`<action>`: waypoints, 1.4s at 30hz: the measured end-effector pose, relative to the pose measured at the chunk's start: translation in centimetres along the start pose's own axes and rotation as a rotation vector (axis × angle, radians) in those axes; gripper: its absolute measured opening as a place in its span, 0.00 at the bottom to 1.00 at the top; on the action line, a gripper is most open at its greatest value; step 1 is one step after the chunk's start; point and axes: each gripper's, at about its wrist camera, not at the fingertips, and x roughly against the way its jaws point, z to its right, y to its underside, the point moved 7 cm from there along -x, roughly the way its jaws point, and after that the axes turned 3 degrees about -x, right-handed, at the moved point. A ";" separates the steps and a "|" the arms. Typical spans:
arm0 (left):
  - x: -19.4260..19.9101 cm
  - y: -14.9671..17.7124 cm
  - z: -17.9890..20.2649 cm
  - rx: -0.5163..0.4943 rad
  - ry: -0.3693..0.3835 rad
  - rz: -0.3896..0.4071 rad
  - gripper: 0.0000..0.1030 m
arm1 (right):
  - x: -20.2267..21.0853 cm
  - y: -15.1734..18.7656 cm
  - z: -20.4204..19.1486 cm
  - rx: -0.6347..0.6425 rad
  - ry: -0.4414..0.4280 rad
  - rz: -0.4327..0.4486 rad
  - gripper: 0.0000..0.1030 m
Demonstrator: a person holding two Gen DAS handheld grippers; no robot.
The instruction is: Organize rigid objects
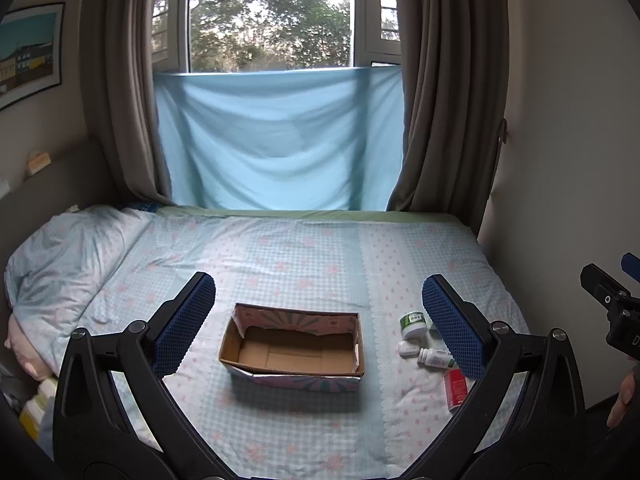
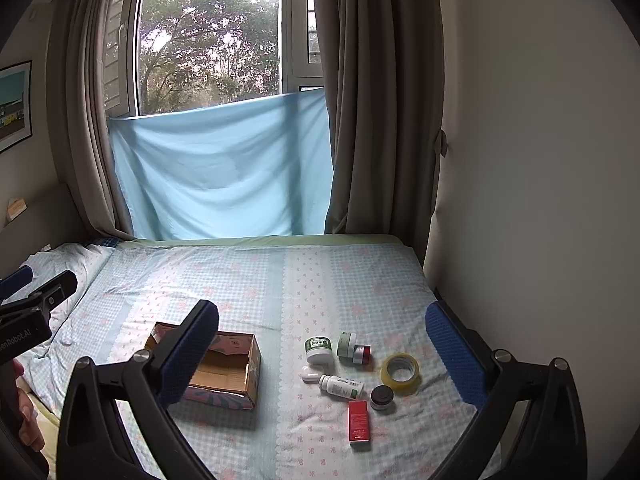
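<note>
Bottles and jars [image 2: 341, 386] lie clustered on the bed [image 2: 248, 272], right of the cardboard box [image 2: 251, 364]. I've got both tongs, left gripper [image 1: 318, 320] and right gripper [image 2: 322, 350], gaping wide, holding nothing.

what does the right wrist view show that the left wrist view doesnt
Only the right wrist view shows the tape roll, the small black-lidded jar and the jar lying on its side with a red one beside it. Only the left wrist view shows the box floor fully, with nothing in it. Both share the cardboard box, the green-labelled tub, the white bottle lying down, the red box, the small white case and the bed. Both grippers are open.
</note>
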 end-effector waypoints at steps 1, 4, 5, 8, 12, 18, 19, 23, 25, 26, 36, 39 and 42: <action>0.0 0.0 0.0 0.000 0.001 0.000 1.00 | 0.0 0.0 0.0 0.000 0.000 0.001 1.00; 0.1 0.0 -0.1 -0.002 0.001 0.002 1.00 | 0.0 0.0 0.0 -0.002 0.000 0.000 1.00; 0.1 0.0 -0.1 -0.002 0.003 0.002 1.00 | 0.0 0.0 0.0 -0.001 0.001 0.000 1.00; 0.1 -0.1 -0.1 -0.002 0.003 0.002 1.00 | 0.0 0.0 0.1 -0.001 0.002 0.002 1.00; 0.1 0.0 -0.1 -0.002 0.004 0.003 1.00 | 0.1 0.1 0.1 -0.002 0.004 0.004 1.00; 0.0 -0.1 0.1 -0.005 0.008 0.006 1.00 | 0.4 0.1 0.1 -0.002 0.005 0.000 1.00; 0.1 0.0 0.1 -0.005 0.009 0.008 1.00 | 0.4 0.1 0.1 -0.002 0.005 0.001 1.00; 0.0 0.0 0.0 -0.005 0.014 0.005 1.00 | 0.4 0.0 0.1 -0.006 0.008 0.004 1.00; 0.0 0.1 0.0 -0.006 0.015 0.005 1.00 | 0.4 0.0 0.1 -0.008 0.009 0.003 1.00; 0.0 0.1 0.0 -0.006 0.015 0.004 1.00 | 0.4 0.0 0.1 -0.008 0.010 0.003 1.00; -0.5 0.2 0.0 -0.003 0.019 -0.008 1.00 | 0.3 -0.1 -0.2 -0.008 0.012 -0.006 1.00; -0.8 0.2 0.0 -0.003 0.021 -0.016 1.00 | 0.2 -0.1 -0.3 -0.009 0.013 -0.010 1.00; -1.3 0.2 0.0 -0.008 0.027 -0.033 1.00 | -0.1 -0.1 -0.3 -0.013 0.015 -0.021 1.00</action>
